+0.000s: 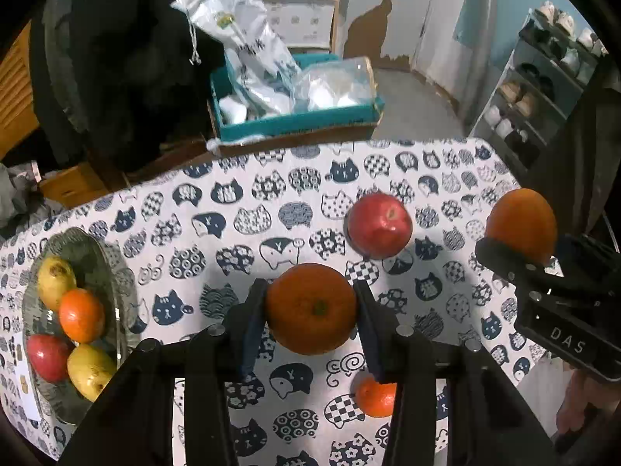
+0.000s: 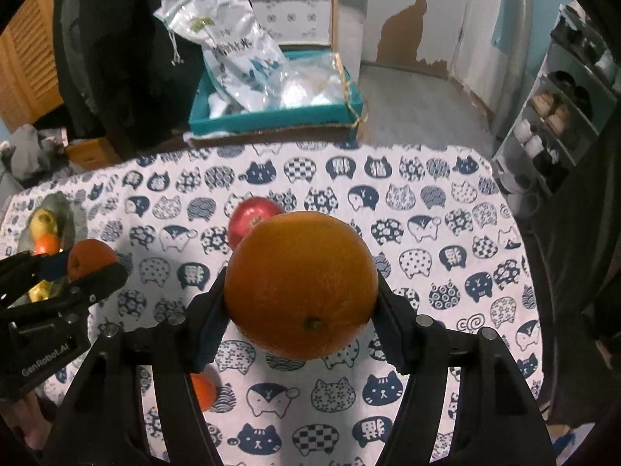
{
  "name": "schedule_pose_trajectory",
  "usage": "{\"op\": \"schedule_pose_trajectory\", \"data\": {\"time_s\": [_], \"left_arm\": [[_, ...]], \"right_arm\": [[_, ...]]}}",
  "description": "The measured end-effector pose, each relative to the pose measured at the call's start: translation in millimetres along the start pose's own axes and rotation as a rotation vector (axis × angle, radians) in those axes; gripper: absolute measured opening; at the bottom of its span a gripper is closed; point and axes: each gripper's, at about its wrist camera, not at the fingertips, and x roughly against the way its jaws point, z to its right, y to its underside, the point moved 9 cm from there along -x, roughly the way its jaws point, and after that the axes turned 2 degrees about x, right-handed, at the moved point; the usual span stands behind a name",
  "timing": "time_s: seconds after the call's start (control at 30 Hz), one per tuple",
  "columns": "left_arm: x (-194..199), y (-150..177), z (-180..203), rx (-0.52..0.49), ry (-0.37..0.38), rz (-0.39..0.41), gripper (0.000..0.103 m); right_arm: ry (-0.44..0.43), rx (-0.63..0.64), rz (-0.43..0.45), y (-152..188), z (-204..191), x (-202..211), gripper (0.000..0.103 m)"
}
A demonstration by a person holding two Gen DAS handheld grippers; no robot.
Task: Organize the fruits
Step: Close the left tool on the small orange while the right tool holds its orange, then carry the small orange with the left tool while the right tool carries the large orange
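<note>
**Both grippers loaded, lifted off the cloth**

Cat-print tablecloth [image 1: 240, 209] covers the table; teal box [image 1: 295, 122] with plastic bags beyond its far edge, shoe rack [image 1: 543, 89] upper right. Cloth centre is mostly bare. Left gripper [image 1: 310, 306] clamped on small orange [image 1: 310, 308]; right gripper [image 2: 300, 299] clamped on large orange [image 2: 300, 283]. Loose on the cloth: one red apple [image 1: 378, 225], one tangerine [image 1: 374, 396]. Glass bowl [image 1: 112, 268], left edge, holds four fruits: two yellow, one orange, one red.

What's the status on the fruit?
Left claw shut on mandarin. Right claw shut on orange. Apple, small mandarin on cloth. Path to bowl clear.
</note>
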Motion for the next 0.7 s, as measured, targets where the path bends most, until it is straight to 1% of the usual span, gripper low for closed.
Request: {"op": "schedule_pose_trajectory", "data": {"time_s": [0.27,0.43,0.7], "left_arm": [[35.8,-11.5,-8.1,0.018,0.008,0.072,0.045],[61.2,-17.5,-11.8,0.021,0.027,0.118,0.045],[100.6,-30.5,-22.0,0.023,0.019,0.205,0.045]], "right_arm": [[-0.012,0.023,0.085,-16.0,-7.2,39.8,0.067],[-0.025,0.037,0.120,-22.5,-14.1,59.0,0.067],[-0.038,0.063,0.197,-33.1,-25.8,94.7,0.067]]}}
